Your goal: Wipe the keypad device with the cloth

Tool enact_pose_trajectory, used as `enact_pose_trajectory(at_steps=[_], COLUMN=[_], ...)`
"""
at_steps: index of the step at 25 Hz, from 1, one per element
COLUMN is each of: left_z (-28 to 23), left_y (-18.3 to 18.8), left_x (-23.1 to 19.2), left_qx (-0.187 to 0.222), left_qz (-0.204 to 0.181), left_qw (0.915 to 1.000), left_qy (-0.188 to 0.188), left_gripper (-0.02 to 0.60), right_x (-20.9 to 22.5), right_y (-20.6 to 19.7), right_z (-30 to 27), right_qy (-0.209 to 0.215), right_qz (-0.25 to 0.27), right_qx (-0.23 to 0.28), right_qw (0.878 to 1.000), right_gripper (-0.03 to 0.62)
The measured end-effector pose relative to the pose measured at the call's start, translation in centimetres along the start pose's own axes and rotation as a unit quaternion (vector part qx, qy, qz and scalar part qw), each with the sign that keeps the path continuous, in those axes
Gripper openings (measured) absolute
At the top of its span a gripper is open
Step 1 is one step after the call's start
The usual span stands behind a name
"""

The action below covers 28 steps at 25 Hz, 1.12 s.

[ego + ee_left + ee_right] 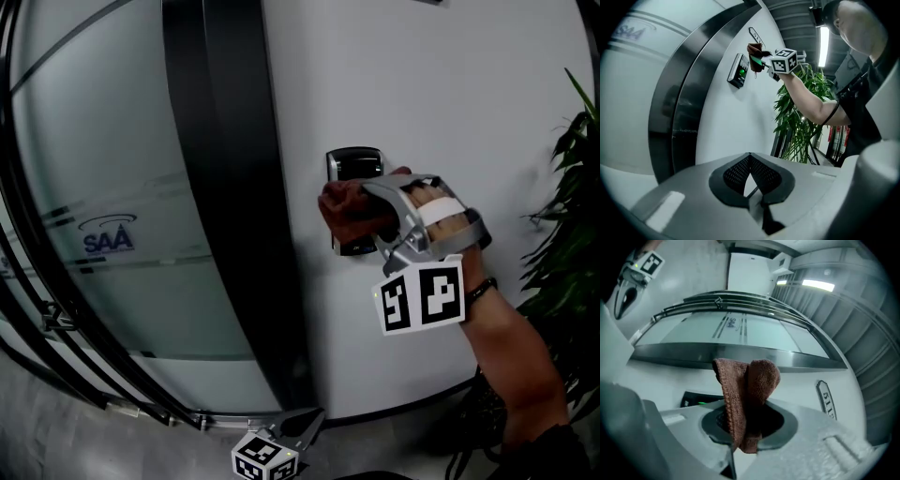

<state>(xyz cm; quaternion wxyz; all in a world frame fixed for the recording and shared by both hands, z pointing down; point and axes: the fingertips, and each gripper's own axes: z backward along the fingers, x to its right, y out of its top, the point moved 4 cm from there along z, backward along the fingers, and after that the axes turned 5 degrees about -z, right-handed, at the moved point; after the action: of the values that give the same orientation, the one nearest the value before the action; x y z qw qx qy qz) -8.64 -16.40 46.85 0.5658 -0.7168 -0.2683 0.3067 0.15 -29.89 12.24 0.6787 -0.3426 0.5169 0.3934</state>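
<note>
My right gripper (379, 223) is up at the centre of the head view, fingers clamped on the brown cloth (349, 210). In its own view the cloth is folded and sticks up out of the fingers in a double hump. The cloth sits right in front of the middle of the keypad device (354, 163), which is mounted on the white wall (431, 84). The top and bottom edges of the device peek out above and below the cloth. I honestly can't tell if the cloth is actually touching it or just off its face. There's a small green light on the device in both gripper views.

My left gripper (302, 425) hangs low at the bottom edge of the head view, well apart from all that, fingers together with nothing in them.

A dark door frame (225, 187) is left of the device, and a leafy plant (572, 234) at the right edge.
</note>
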Motion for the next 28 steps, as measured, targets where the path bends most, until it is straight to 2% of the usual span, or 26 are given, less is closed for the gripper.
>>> enact_pose_trajectory(at_steps=[4, 7, 19, 28], left_z=[0.6, 0.8, 0.7, 0.6], left_y=[-0.1, -0.1, -0.3, -0.4], left_x=[-0.6, -0.8, -0.7, -0.1], left_qx=[-0.002, -0.005, -0.010, -0.012], left_qz=[0.001, 0.003, 0.001, 0.000], left_qw=[0.9999, 0.9999, 0.9999, 0.9999], left_qy=[0.010, 0.010, -0.003, -0.012], left_gripper=[0.017, 0.017, 0.017, 0.017], right_x=[3.3, 4.3, 1.0, -1.3], right_y=[-0.5, -0.8, -1.4, -1.7], right_z=[-3.2, -4.7, -4.6, -3.8], right_qy=[-0.029, -0.031, -0.037, -0.020], right_qz=[0.015, 0.006, 0.014, 0.004], right_qx=[-0.040, -0.053, -0.069, -0.072], right_qw=[0.999, 0.998, 0.997, 0.997], right_gripper=[0.055, 0.055, 0.055, 0.055])
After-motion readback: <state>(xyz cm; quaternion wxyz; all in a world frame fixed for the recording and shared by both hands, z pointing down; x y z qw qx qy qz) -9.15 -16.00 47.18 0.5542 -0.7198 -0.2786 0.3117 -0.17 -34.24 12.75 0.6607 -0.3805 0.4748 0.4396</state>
